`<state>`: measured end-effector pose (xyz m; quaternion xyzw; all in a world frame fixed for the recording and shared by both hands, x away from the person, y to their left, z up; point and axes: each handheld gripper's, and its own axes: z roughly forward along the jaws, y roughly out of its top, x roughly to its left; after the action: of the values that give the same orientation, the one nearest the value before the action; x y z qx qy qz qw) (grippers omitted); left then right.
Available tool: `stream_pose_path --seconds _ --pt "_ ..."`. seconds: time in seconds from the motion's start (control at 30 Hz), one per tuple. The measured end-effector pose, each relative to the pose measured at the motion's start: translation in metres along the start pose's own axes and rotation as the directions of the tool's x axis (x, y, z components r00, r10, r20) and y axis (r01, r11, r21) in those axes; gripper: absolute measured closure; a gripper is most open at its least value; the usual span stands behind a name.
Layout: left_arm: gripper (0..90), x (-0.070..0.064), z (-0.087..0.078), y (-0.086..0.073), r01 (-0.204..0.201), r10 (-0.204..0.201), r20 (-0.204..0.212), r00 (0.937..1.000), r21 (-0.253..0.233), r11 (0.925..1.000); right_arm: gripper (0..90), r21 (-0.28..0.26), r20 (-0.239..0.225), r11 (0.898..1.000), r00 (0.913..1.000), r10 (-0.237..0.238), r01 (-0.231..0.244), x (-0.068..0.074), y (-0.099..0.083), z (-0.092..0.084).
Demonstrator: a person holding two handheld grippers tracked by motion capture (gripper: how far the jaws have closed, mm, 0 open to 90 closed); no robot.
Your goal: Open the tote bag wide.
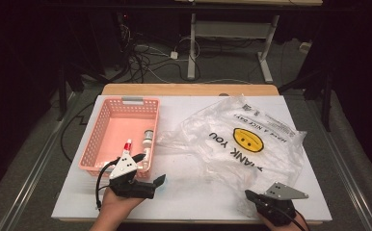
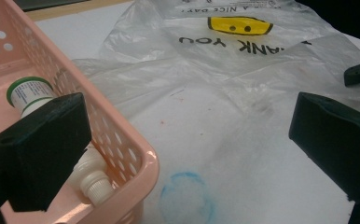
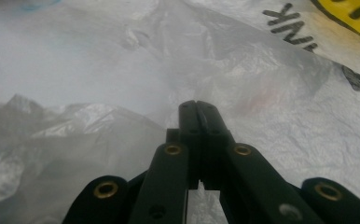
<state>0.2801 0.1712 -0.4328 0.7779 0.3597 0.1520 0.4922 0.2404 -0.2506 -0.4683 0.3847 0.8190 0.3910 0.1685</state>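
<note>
The work in hand looks like moving the small things out of the pink basket and into the clear plastic bag, and each hand-held gripper seems placed for its own half of that. The bag lies spread flat on the right half of the white counter, its "THANK YOU" print and yellow smiley face up. The right hand-held gripper sits at the bag's near edge with its jaws pressed together; in the right gripper view the tips meet right at a fold of the film, so it probably pinches a layer in order to lift the mouth open, though I cannot tell for certain that film is caught between them. The left hand-held gripper waits at the basket's near right corner with its jaws spread wide and nothing between them, one jaw over the basket and the other over the counter, likely ready to reach in. Inside the basket, against its right wall, lie a white bottle with a green-rimmed end and a white tube with a red cap.
</note>
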Motion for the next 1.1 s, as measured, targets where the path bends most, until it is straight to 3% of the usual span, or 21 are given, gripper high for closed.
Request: stream_pose_path --seconds 0.07,0.2,0.33,0.47,0.5,0.67,0.87,1.1 --pt "0.0 0.001 -0.001 0.0 0.002 -0.002 -0.005 1.0 -0.002 1.0 90.0 0.002 -0.011 1.0 0.9997 -0.023 0.023 0.005 0.002 0.005" --pt "0.0 0.002 -0.002 0.001 -0.001 0.001 -0.023 0.9997 0.0 1.0 78.5 -0.029 -0.033 1.0 0.9994 -0.01 0.009 0.004 0.005 0.002" --pt "0.0 0.002 -0.002 0.002 -0.006 0.006 -0.048 0.9988 0.003 1.0 63.0 -0.106 -0.049 0.994 0.9984 0.027 -0.032 -0.003 0.014 -0.009" --pt "0.0 0.002 -0.003 0.0 0.001 -0.001 -0.051 0.9987 -0.001 1.0 47.2 -0.126 -0.054 0.992 0.9985 0.008 -0.015 -0.012 0.031 -0.008" --pt "0.0 0.002 -0.004 0.0 0.005 -0.005 -0.048 0.9988 0.001 1.0 39.8 -0.135 -0.051 0.991 0.9986 -0.012 0.005 -0.018 0.041 -0.001" --pt "0.0 0.002 -0.005 0.001 0.016 -0.016 -0.019 0.9997 0.024 0.9996 29.2 -0.159 -0.067 0.987 0.9975 -0.02 0.009 -0.028 0.059 0.016" --pt "0.0 -0.001 -0.005 0.001 0.009 -0.008 -0.013 0.9999 0.031 0.9995 21.2 -0.163 -0.082 0.986 0.9962 -0.029 0.016 -0.039 0.084 0.042" --pt "0.0 -0.002 -0.006 0.0 0.017 -0.016 -0.021 0.9996 0.021 0.9996 15.6 -0.157 -0.092 0.987 0.9948 -0.044 0.03 -0.038 0.098 0.056"
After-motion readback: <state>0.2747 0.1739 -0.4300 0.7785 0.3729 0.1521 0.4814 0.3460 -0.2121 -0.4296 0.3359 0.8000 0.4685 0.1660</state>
